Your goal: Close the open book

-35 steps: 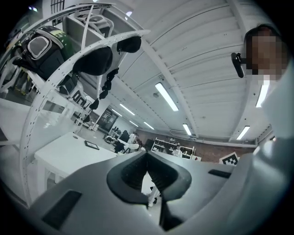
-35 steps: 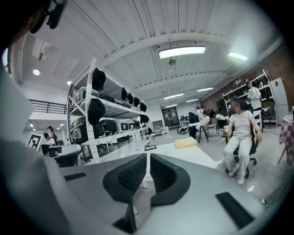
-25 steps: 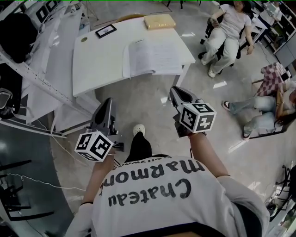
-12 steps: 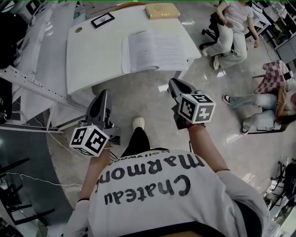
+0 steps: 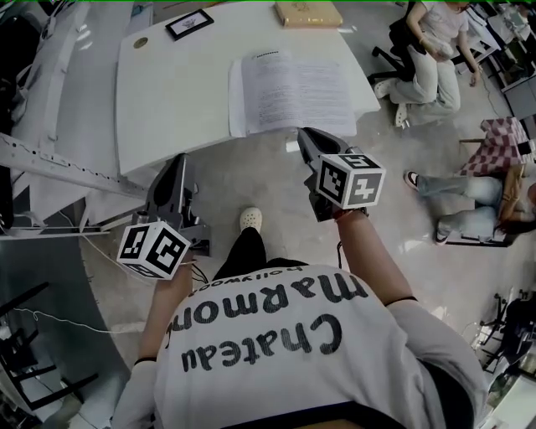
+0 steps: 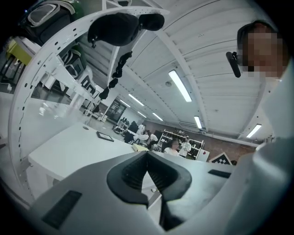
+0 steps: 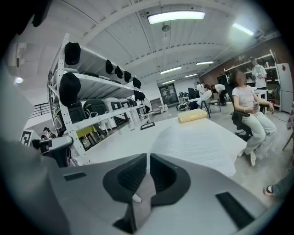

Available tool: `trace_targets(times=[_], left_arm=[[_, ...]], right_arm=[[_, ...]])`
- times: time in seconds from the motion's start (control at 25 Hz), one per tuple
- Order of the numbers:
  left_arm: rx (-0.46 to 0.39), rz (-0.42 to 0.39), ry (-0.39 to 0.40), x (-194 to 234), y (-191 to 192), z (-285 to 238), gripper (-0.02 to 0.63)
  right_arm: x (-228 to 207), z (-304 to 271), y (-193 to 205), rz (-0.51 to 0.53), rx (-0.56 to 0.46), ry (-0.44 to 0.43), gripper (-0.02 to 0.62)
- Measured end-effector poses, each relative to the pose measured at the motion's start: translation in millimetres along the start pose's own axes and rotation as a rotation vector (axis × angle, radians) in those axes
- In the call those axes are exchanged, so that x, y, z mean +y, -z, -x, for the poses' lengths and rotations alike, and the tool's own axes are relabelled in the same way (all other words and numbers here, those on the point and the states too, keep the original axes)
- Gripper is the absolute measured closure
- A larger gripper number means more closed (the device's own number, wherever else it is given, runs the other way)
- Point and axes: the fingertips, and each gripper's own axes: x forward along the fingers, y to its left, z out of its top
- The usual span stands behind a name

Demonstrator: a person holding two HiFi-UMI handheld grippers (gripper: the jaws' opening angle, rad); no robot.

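Note:
An open book [image 5: 291, 90] lies flat on the white table [image 5: 167, 100], its pages up, near the table's front right corner; the right gripper view shows the book [image 7: 197, 147] straight ahead. My right gripper [image 5: 303, 141] hovers just short of the table's front edge, below the book, its jaws together with nothing between them [image 7: 147, 158]. My left gripper [image 5: 176, 167] hangs over the floor by the table's front left part, jaws together and empty [image 6: 147, 153]. Neither gripper touches the book.
A tan closed book [image 5: 307, 12], a small framed picture [image 5: 189, 23] and a round disc [image 5: 140, 42] lie at the table's far side. White metal shelving [image 5: 50, 159] runs along the left. People sit on chairs [image 5: 431, 59] at the right.
Both grippers have moved forward toward the table; the book and table now lie closer in the head view. Both stay shut.

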Motion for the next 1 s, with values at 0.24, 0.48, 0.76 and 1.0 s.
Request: trace_targets(times=[0.24,0.48,0.76,1.0], left_arm=[[0.018,0.017,-0.061,32.2,3.4,2.1,0.583],[0.033,0.024,-0.108,61.1,7.9,9.8,0.583],[0.044,0.048,-0.158,77.5,21.0,20.9,0.583],[0.041,0.059,-0.180,87.1,24.0,25.3,0.583]], right_arm=[[7.5,-46.7,-1.8,0.038,0.057,-0.028,0.554],[20.4,-86.4,5.2,0.090,0.110,-0.055,0.554],[45.8,-113.5,17.0,0.296,0.180,-0.131,0.549],[67.8,-129.5,45.8,0.566,0.309,-0.170,0.367]])
